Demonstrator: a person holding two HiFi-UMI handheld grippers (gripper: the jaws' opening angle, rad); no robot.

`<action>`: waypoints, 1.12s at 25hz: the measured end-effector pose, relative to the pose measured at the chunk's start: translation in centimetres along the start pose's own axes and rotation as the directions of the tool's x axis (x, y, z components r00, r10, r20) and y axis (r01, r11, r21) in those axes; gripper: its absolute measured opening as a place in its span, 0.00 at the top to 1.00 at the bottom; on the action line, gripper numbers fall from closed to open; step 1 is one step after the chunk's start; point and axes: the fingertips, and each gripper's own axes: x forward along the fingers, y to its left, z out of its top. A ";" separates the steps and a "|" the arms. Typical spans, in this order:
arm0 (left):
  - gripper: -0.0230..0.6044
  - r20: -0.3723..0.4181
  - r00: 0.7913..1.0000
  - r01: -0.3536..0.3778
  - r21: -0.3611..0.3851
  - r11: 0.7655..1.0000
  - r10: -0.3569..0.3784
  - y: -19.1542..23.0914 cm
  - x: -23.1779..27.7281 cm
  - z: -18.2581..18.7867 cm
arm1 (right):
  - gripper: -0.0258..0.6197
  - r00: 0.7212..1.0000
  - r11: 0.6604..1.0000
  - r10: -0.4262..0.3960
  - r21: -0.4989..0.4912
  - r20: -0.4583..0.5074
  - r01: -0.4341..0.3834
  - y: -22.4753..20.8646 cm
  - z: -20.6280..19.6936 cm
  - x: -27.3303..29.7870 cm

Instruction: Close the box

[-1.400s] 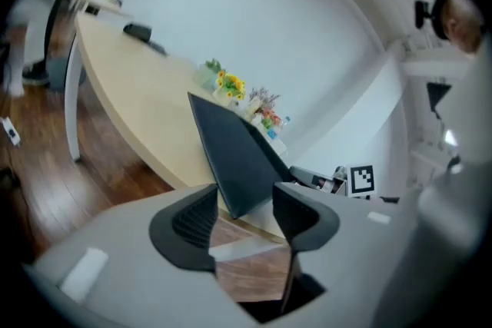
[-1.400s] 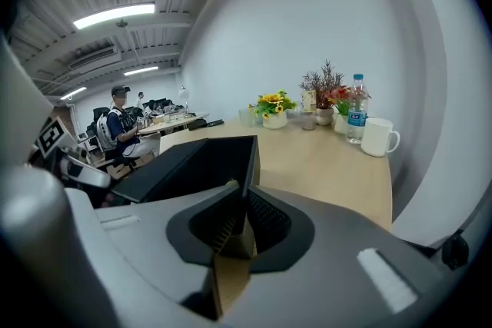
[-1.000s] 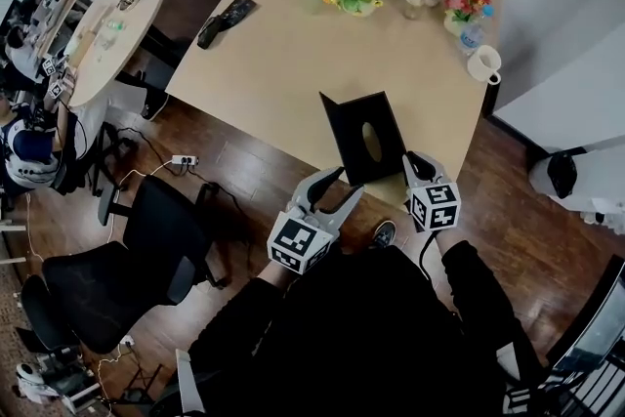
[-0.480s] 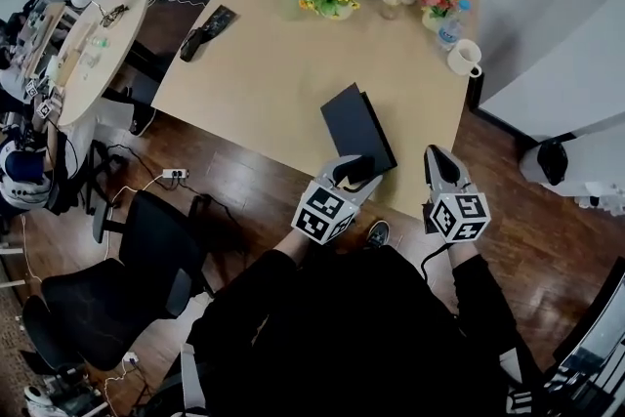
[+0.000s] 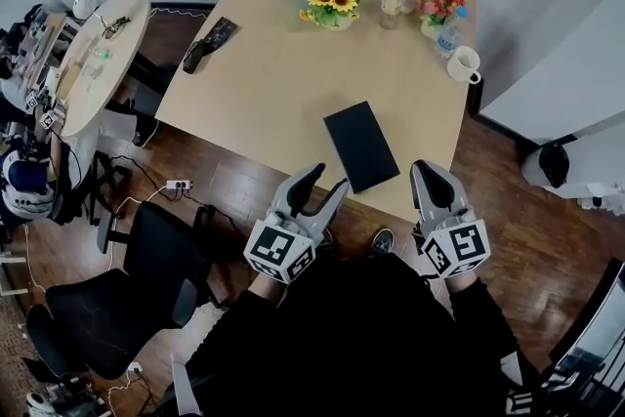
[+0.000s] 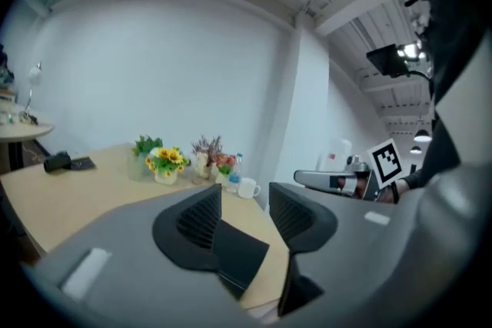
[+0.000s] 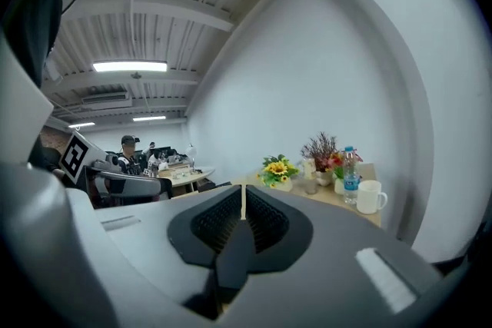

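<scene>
The black box (image 5: 361, 146) lies flat with its lid down near the front edge of the wooden table (image 5: 273, 83). My left gripper (image 5: 328, 181) hovers off the table's edge, just short of the box's near left corner. Its jaws stand apart with nothing between them. In the left gripper view the box (image 6: 240, 257) shows beyond the gap of the left gripper (image 6: 244, 203), not touched. My right gripper (image 5: 430, 173) hangs to the right of the box, past the table edge. In the right gripper view the right gripper (image 7: 243, 215) has its pads pressed together on nothing.
At the table's far end stand a sunflower vase (image 5: 332, 3), a water bottle (image 5: 447, 32) and a white mug (image 5: 462, 65). A black remote (image 5: 208, 44) lies at the left edge. A round table (image 5: 93, 44) and a black office chair (image 5: 117, 293) stand on the left.
The box's lid went from standing upright to lying flat on the box. Both grippers drew back from the box toward the person, off the table's edge.
</scene>
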 end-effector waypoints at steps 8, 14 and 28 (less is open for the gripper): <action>0.68 0.103 0.994 -0.030 0.061 0.998 0.024 -1.4 -1.2 4.5 | 0.93 0.992 0.997 0.058 -0.049 0.114 -0.052 3.9 4.7 1.0; 0.68 0.106 0.994 -0.035 0.099 0.994 0.024 -1.4 -1.2 4.9 | 0.94 0.990 0.995 0.068 -0.079 0.122 -0.059 4.3 5.2 1.3; 0.68 0.052 0.999 -0.010 0.072 0.997 0.007 -1.6 -0.1 3.8 | 0.95 0.989 0.995 0.055 -0.094 0.139 -0.042 3.9 5.5 0.9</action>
